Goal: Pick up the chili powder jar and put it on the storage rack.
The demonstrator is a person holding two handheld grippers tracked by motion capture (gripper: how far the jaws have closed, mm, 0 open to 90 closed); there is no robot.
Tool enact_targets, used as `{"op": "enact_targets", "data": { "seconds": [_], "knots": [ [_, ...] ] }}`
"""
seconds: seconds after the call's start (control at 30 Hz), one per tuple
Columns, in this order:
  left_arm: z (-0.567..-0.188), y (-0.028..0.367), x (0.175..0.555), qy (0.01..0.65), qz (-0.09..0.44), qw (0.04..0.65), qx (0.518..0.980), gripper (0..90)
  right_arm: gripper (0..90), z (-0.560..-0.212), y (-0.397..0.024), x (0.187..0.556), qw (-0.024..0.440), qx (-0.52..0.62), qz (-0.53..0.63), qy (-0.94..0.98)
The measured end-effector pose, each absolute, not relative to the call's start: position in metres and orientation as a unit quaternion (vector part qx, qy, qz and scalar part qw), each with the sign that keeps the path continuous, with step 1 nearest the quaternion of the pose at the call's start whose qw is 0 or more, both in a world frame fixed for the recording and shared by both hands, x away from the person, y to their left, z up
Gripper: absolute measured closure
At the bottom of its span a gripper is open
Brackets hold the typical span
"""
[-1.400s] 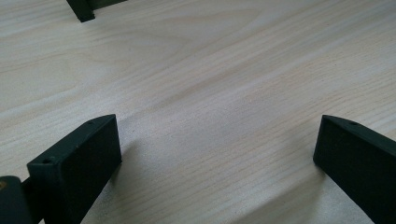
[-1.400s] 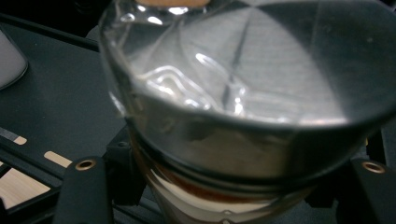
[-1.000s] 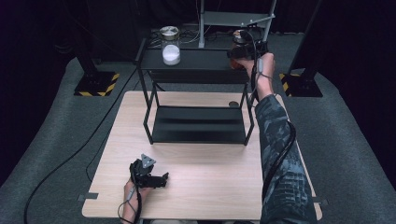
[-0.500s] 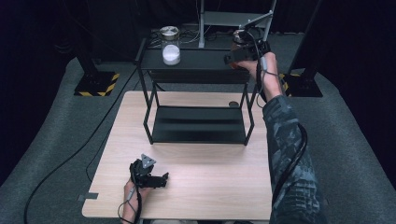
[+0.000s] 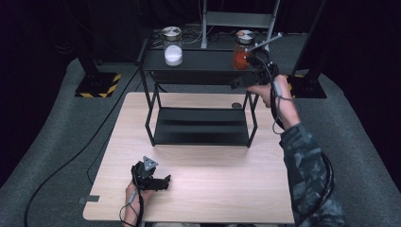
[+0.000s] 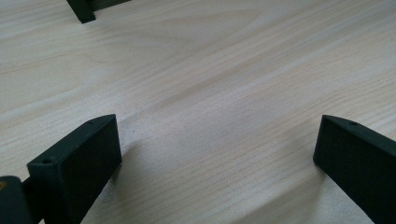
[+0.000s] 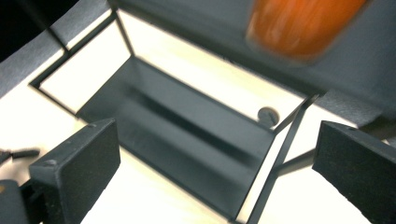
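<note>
Right gripper, jaws wide and empty, has just let go of the orange-filled jar, now standing on the rack's top shelf at far right. Left gripper rests open on the bench, idle.

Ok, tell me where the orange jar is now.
In the high view the orange jar stands on the right end of the black rack's top shelf, apart from the white jar and just beyond the right hand-held gripper.

In the right gripper view the orange jar is blurred and cut off by the top edge, its lid unseen
</note>
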State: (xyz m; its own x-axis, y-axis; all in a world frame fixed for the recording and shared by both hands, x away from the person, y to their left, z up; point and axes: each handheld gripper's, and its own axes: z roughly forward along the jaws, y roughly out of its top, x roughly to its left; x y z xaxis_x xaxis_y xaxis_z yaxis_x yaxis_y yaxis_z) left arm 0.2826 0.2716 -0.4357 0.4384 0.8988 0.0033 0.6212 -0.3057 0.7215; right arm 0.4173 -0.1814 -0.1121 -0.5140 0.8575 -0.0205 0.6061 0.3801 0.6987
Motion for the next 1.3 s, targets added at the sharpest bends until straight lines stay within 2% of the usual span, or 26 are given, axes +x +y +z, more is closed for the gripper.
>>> {"op": "enact_targets", "data": {
  "seconds": [0.2,0.23,0.27,0.37,0.4,0.47,0.63,0.77,0.83,1.0,1.07,1.3],
  "knots": [
    [-0.436,0.271,0.282,0.487,0.210,0.332,0.780,0.4,0.0,-0.166,-0.193,0.385,0.186,0.441,0.327,0.815],
    [-0.436,0.271,0.282,0.487,0.210,0.332,0.781,0.4,0.0,-0.186,-0.198,0.374,0.182,0.439,0.329,0.816],
    [-0.436,0.271,0.282,0.487,0.210,0.332,0.781,0.4,0.0,-0.186,-0.198,0.374,0.182,0.439,0.329,0.816],
    [-0.436,0.271,0.282,0.487,0.210,0.332,0.780,0.4,0.0,-0.220,-0.205,0.358,0.181,0.435,0.333,0.817],
    [-0.436,0.271,0.282,0.487,0.210,0.331,0.781,0.4,0.0,-0.243,-0.208,0.346,0.183,0.429,0.335,0.819],
    [-0.436,0.272,0.283,0.487,0.208,0.332,0.781,0.4,0.0,-0.254,-0.210,0.340,0.186,0.428,0.335,0.818],
    [-0.436,0.272,0.283,0.488,0.208,0.332,0.780,0.3,0.0,-0.321,-0.211,0.299,0.223,0.429,0.329,0.811],
    [-0.436,0.272,0.283,0.488,0.207,0.333,0.780,0.4,0.0,-0.377,-0.228,0.277,0.204,0.455,0.349,0.793],
    [-0.436,0.272,0.283,0.488,0.208,0.332,0.780,0.4,0.0,-0.410,-0.236,0.264,0.209,0.469,0.347,0.785],
    [-0.436,0.272,0.283,0.488,0.207,0.332,0.780,0.4,0.0,-0.432,-0.243,0.254,0.221,0.476,0.343,0.779],
    [-0.436,0.272,0.283,0.488,0.207,0.332,0.780,0.3,0.0,-0.434,-0.246,0.248,0.233,0.473,0.358,0.771],
    [-0.436,0.272,0.283,0.488,0.208,0.333,0.780,0.4,0.0,-0.436,-0.248,0.249,0.224,0.470,0.361,0.774]
  ]
}}
